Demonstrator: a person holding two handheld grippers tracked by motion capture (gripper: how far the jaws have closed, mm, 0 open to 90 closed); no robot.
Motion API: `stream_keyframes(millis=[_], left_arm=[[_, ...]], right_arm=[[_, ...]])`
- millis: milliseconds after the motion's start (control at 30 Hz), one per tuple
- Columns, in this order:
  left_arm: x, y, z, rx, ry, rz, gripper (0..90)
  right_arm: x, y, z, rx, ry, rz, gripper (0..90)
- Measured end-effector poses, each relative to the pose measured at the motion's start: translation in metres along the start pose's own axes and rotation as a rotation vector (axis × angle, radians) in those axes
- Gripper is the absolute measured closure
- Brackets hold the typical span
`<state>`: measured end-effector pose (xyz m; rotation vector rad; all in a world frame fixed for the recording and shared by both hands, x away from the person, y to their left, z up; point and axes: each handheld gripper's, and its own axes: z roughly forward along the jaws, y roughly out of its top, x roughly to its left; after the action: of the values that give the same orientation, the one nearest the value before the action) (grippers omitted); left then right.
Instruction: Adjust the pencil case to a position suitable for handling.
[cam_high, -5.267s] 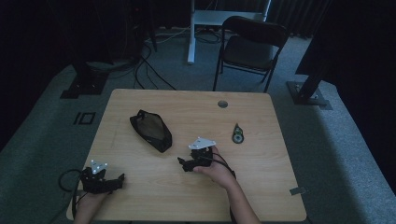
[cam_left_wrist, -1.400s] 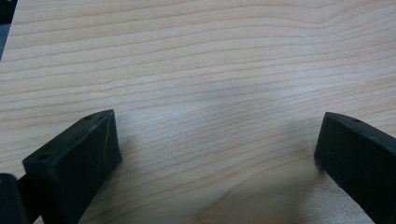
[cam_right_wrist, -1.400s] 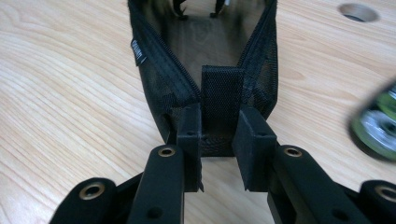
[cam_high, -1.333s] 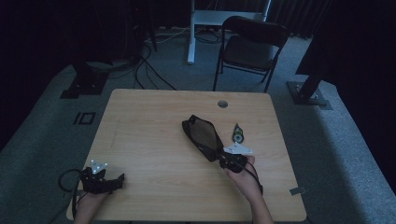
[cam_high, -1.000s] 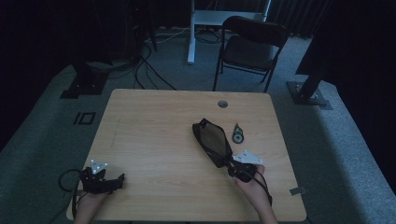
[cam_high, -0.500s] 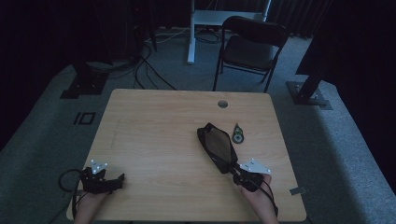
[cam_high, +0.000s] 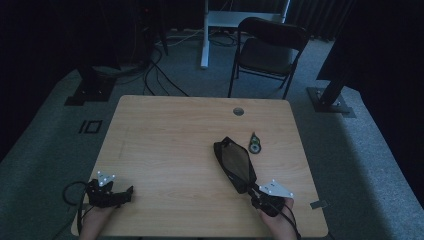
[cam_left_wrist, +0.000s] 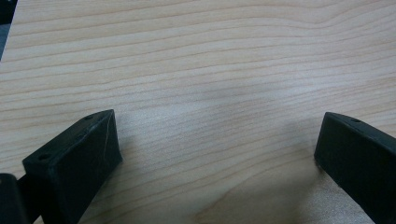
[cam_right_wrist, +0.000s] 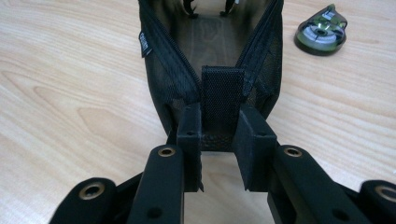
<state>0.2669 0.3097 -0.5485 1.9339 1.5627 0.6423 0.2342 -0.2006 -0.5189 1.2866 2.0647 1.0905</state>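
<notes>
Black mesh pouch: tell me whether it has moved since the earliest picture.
Yes. The black mesh pouch has gone from the table's left-centre to its right side, beside the small round gadget.

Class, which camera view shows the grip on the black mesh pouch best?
The right gripper view: the right gripper pinches the black mesh pouch by its end tab. The high view shows the pouch small and dim.

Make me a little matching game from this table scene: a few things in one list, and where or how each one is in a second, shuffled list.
Things:
1. black mesh pouch
2. small round green gadget
3. left gripper
4. right gripper

States:
A. jaws wide apart over bare wood
B. lying alone on the table, beside the pouch
C. pinched by its end tab
D. jaws closed on a fabric tab

Pairs: 1-C, 2-B, 3-A, 4-D
</notes>
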Motion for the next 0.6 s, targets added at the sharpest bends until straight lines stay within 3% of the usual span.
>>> stream_keyframes(millis=[433,600], left_arm=[[0.000,0.000,0.000,0.000,0.000,0.000,0.3],[0.000,0.000,0.000,0.000,0.000,0.000,0.3]], right_arm=[[0.003,-0.013,-0.015,-0.004,-0.012,0.011,72.9],[0.002,-0.013,-0.020,-0.007,-0.017,-0.005,72.4]])
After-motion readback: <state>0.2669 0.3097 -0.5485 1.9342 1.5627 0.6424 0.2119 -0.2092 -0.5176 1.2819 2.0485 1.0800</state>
